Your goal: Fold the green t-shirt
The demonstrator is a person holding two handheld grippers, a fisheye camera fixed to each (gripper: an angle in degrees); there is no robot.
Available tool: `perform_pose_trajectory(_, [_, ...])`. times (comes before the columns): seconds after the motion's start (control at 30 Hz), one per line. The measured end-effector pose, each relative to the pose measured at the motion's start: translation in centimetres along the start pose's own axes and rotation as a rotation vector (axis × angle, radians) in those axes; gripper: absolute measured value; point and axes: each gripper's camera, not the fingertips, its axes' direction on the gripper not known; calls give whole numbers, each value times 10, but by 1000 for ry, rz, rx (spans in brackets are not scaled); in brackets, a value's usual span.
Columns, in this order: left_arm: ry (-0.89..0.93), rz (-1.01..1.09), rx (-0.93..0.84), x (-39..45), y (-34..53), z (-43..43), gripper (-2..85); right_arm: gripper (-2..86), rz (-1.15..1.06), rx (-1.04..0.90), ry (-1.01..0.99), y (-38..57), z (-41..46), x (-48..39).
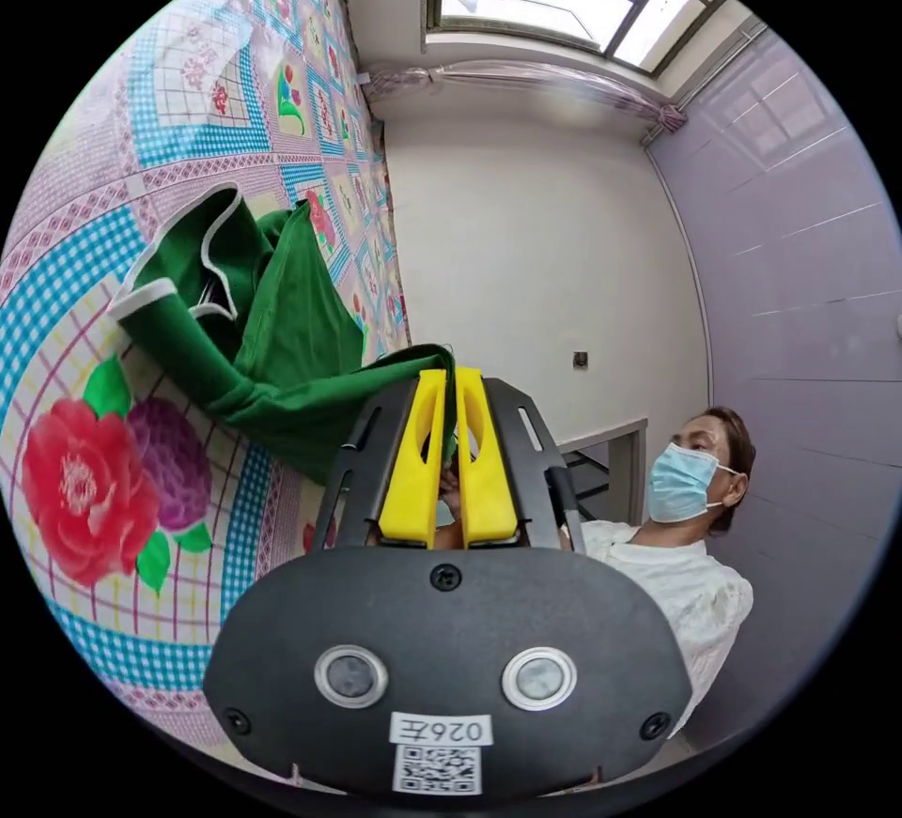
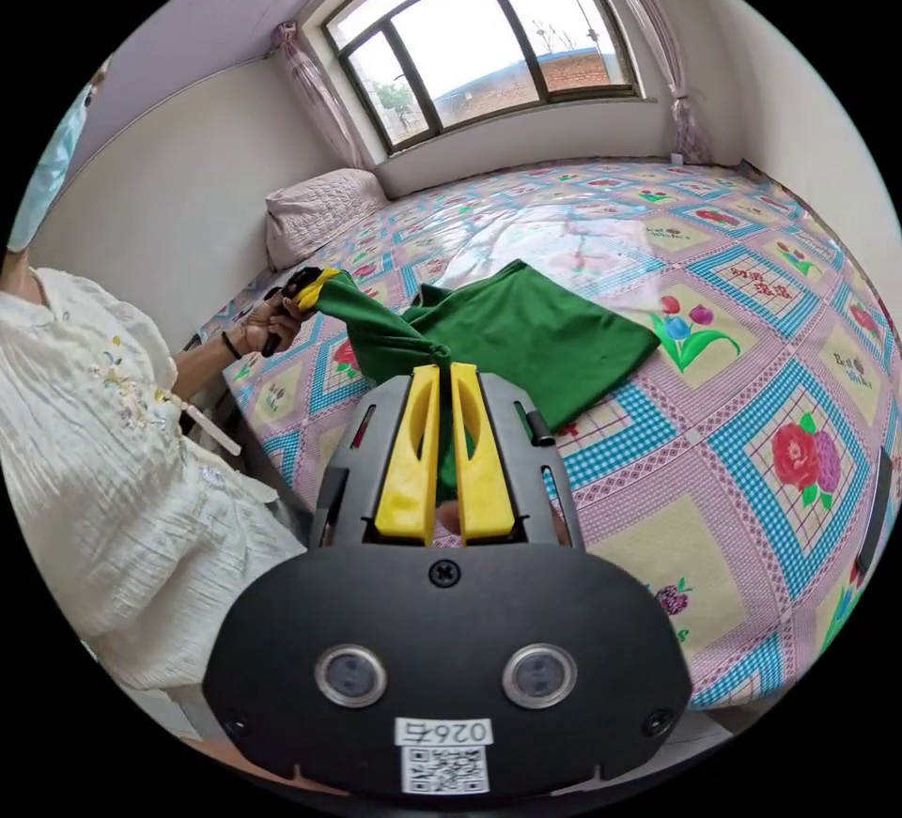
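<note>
Across the floral patchwork bedspread (image 2: 752,367) lies the soft green cotton t-shirt (image 2: 526,330), limp and light; the left gripper (image 1: 449,377) and right gripper (image 2: 435,369) each pinch a near hem corner between closed yellow jaws; corners suit gripping best.

Beyond claw: floral quilt bed (image 2: 752,311), pillow (image 2: 315,212) by pale wall, bright arched window (image 2: 489,29), tied curtains.

Both tongs (image 2: 449,369) gripping green t-shirt (image 2: 526,334)

Floral patchwork bed (image 2: 752,330) carries green t-shirt (image 2: 536,330) and pillow (image 2: 315,212).
</note>
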Motion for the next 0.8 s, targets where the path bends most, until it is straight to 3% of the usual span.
perform_pose_trajectory(0.23, [-112,-162,-17,-114,-114,67,0,-13,167,-32,49,-65,36,136])
perform_pose_trajectory(0.43, [-187,-392,-4,-225,-120,88,58,-9,308,-147,27,-75,83,209])
perform_pose_trajectory(0.6, [-117,-275,-55,-247,-118,86,126,17,403,-41,20,-60,76,222])
perform_pose_trajectory(0.8, [-106,-15,-55,-230,-71,91,53,8,408,65,42,-51,41,209])
